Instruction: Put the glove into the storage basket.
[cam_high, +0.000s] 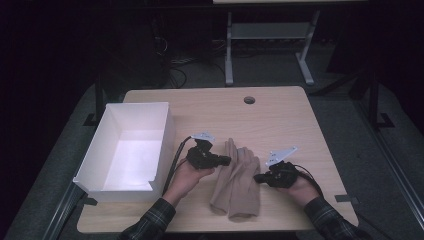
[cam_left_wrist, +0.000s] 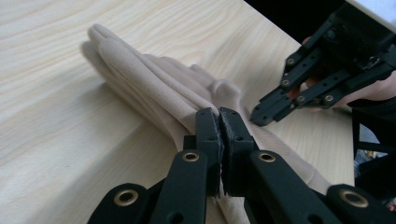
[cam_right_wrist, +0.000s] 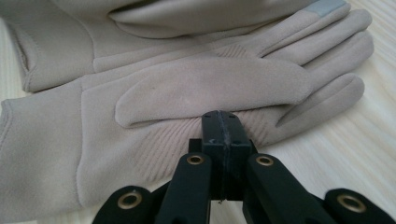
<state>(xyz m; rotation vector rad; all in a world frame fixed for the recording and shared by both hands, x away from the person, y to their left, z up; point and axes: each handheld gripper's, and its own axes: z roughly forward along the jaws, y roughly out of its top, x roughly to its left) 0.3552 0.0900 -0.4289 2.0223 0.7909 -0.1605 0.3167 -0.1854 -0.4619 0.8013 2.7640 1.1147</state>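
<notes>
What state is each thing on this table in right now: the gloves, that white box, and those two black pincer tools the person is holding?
Gloves: lying flat, side by side, cuffs toward the person.
White box: open-topped, nothing inside.
Left gripper: fingers shut, tip at the gloves' left edge; cannot tell if fabric is pinched.
Right gripper: fingers shut, tip at the right glove's edge.
</notes>
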